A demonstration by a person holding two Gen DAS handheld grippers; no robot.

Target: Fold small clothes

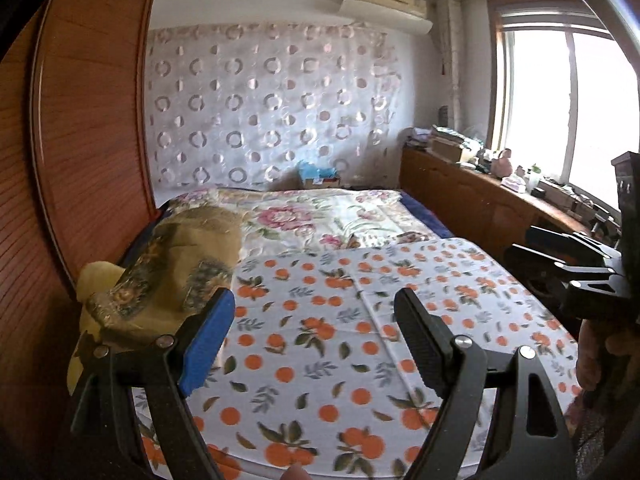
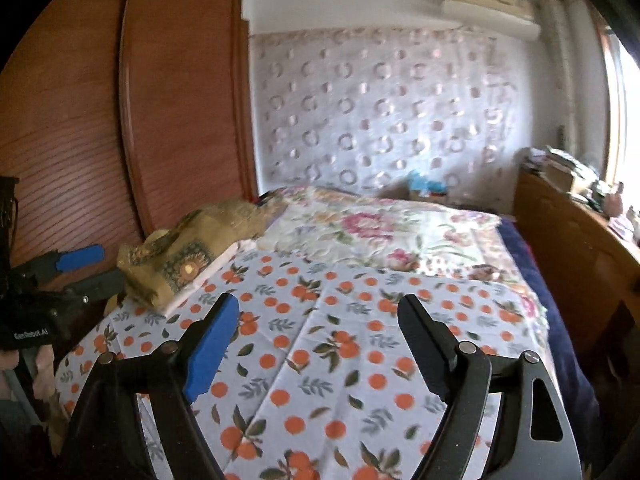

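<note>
You are holding your left gripper (image 1: 314, 312) and right gripper (image 2: 318, 318) wide apart and empty over the orange-print sheet (image 2: 320, 360); the olive patterned clothes (image 2: 180, 256) are lying bunched at its far left edge

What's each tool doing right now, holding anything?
Left tool: open, empty, above the orange-print white cloth.
Right tool: open, empty, over the same cloth.
</note>
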